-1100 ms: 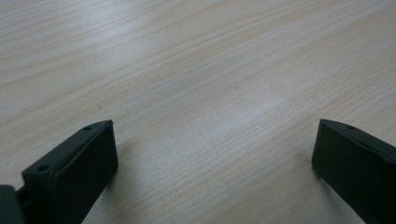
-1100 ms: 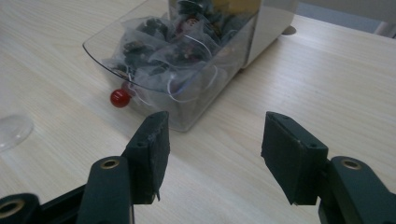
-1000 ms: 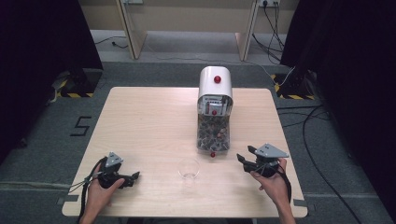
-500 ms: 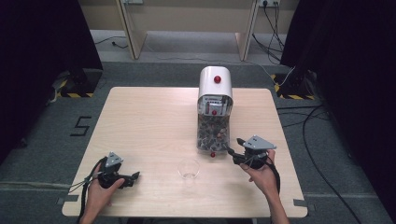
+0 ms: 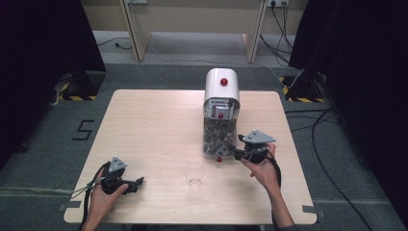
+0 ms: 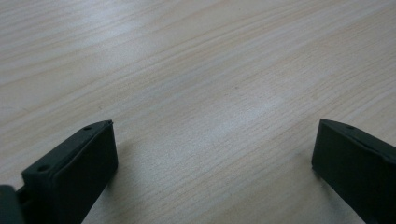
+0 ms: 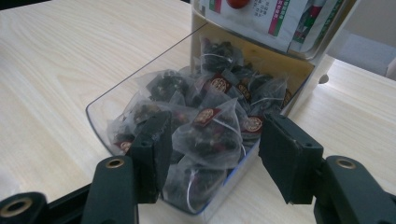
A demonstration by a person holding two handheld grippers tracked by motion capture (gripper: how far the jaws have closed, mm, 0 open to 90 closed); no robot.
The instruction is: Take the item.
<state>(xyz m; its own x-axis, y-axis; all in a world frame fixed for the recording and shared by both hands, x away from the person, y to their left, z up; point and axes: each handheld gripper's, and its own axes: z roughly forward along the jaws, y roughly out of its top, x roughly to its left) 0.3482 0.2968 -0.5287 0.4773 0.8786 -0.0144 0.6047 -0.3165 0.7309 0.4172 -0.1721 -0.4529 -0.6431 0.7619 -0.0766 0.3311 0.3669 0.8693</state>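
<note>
1. Right gripper view: our right gripper (image 7: 212, 154), jaws half open and empty, hovers over tea bags (image 7: 205, 126) in the dispenser tray (image 7: 100, 112) on the bench (image 7: 56, 60).
2. We judge them light, soft, tearable; pinch one pouch's top.

A grey "5" (image 5: 84, 130) is marked on the floor left of the table. The label (image 7: 275, 16) on the dispenser's front carries print in red, green and black, too small and cut off to read. The tea bags (image 7: 205, 126) bear small round red tags (image 7: 217, 84) with a pale emblem; its characters cannot be made out. The same dispenser label (image 5: 221, 107) in the high view is a blur of red and green.
</note>
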